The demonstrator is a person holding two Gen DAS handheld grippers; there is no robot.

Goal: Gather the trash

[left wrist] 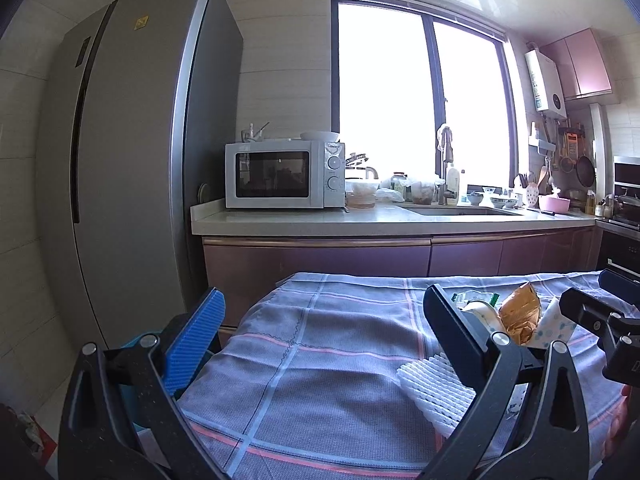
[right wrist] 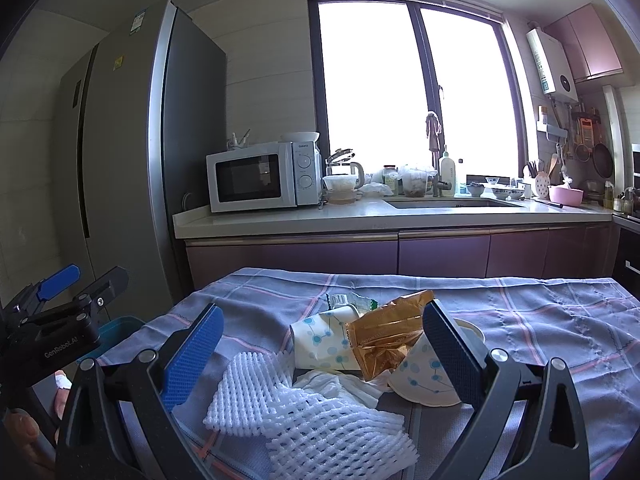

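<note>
A pile of trash lies on the checked tablecloth [right wrist: 540, 320]: white foam netting [right wrist: 304, 416], a crumpled tissue [right wrist: 336, 388], two dotted paper cups [right wrist: 320, 344] [right wrist: 424, 380], a gold foil wrapper [right wrist: 384, 336] and a green-white wrapper [right wrist: 348, 300]. My right gripper [right wrist: 320, 344] is open, its jaws spread around the pile, just above it. My left gripper [left wrist: 324, 320] is open and empty over the cloth, left of the pile; the foam netting [left wrist: 436, 396] and the gold wrapper [left wrist: 520, 316] lie by its right finger.
A teal bin [right wrist: 116, 328] stands by the table's left edge, below the left gripper [right wrist: 76, 288]. Behind are a fridge [left wrist: 132, 160], a counter [left wrist: 380, 220] with a microwave [left wrist: 280, 174] and a sink, and purple cabinets.
</note>
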